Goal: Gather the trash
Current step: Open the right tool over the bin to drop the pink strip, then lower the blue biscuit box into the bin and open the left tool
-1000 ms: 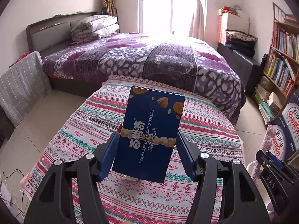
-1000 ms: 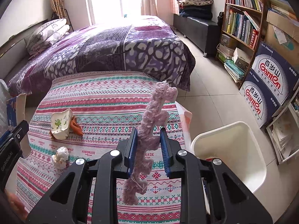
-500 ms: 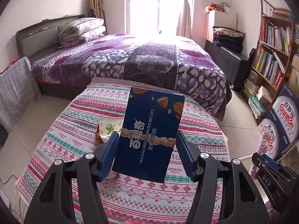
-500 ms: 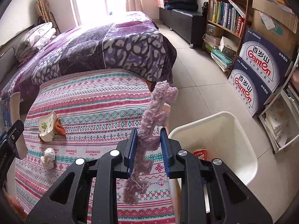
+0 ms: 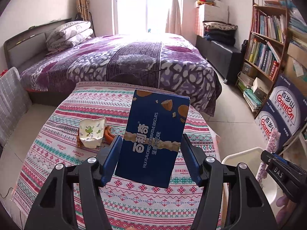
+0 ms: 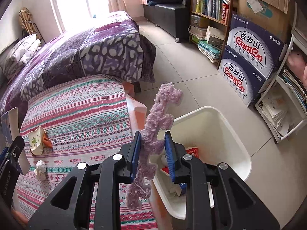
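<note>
My left gripper (image 5: 151, 153) is shut on a blue biscuit box (image 5: 153, 143) and holds it upright above the striped tablecloth (image 5: 96, 103). My right gripper (image 6: 153, 151) is shut on a fuzzy purple strip (image 6: 157, 126), held at the table's right edge over the near rim of the white trash bin (image 6: 220, 132). The bin holds some packaging. A crushed paper cup (image 6: 37, 140) with an orange scrap and a crumpled white tissue (image 6: 40, 168) lie on the table. The cup also shows in the left wrist view (image 5: 92, 132).
A bed with a purple blanket (image 5: 134, 61) stands behind the table. A bookshelf (image 6: 209, 5) and stacked water cartons (image 6: 249, 57) line the right wall. A tiled floor (image 6: 191, 80) lies between the bed and the bin.
Both grippers have swung to the right with their loads. The right gripper has come over the bin's near rim, and its jaws look a little wider around the strip.
</note>
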The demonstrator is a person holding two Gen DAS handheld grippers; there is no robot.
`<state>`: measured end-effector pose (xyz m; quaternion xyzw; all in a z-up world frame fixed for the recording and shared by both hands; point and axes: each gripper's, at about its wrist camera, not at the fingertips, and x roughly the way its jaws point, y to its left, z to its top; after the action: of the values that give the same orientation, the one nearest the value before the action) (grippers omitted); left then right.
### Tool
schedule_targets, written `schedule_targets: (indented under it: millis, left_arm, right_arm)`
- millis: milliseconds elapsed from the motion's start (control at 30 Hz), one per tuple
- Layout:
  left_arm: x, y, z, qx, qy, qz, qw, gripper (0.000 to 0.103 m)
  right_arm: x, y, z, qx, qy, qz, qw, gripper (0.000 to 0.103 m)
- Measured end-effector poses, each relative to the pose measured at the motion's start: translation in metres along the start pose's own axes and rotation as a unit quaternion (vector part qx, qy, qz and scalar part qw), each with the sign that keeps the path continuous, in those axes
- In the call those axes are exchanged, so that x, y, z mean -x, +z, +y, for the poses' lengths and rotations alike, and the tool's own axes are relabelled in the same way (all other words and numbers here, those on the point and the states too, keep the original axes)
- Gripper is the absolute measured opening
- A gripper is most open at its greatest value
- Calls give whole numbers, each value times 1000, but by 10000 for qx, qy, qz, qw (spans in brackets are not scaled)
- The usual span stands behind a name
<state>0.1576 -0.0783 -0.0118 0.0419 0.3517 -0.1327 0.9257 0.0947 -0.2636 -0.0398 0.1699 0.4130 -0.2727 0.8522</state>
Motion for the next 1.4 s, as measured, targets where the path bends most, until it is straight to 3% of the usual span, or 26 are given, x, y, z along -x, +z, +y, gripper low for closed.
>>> schedule_targets:
  millis: [233,433,500,600,767,1133,1300,1400]
  left_arm:
    - [-1,-4,-30,-238,-268,59,9993,61]
    - [-1,-10,-59,-462,-513,121,9975,62]
    - [0,-12,-69,-517,-609,156,9967,62]
    - [0,-14,-82,-600,-731,199,9953,62]
    - [-1,-18,-103,-728,-930,322,9925,62]
    - [-3,-36,-150,-1061,-1417,659,9820,64]
    - [-4,-39,-162,-1030,-2009,951,9695,65]
    - [-3,-43,-169,-1058,-2266,1101,9619,74]
  right_arm:
    - [-3,2,-31,-333,-152,129,9992,30]
    - [-3,3,-57,-609,-331,137,9975,53]
    - [-2,2,-62,-669,-403,89,9969,66]
    - [1,2,-75,-853,-518,-4,9950,74]
    - [1,5,-99,-1146,-629,9,9914,82]
    - [8,5,-141,-1571,-894,-93,9835,86]
    - [10,4,-159,-1771,-1008,-142,9789,88]
    - [11,4,-167,-1903,-1071,-153,9758,89]
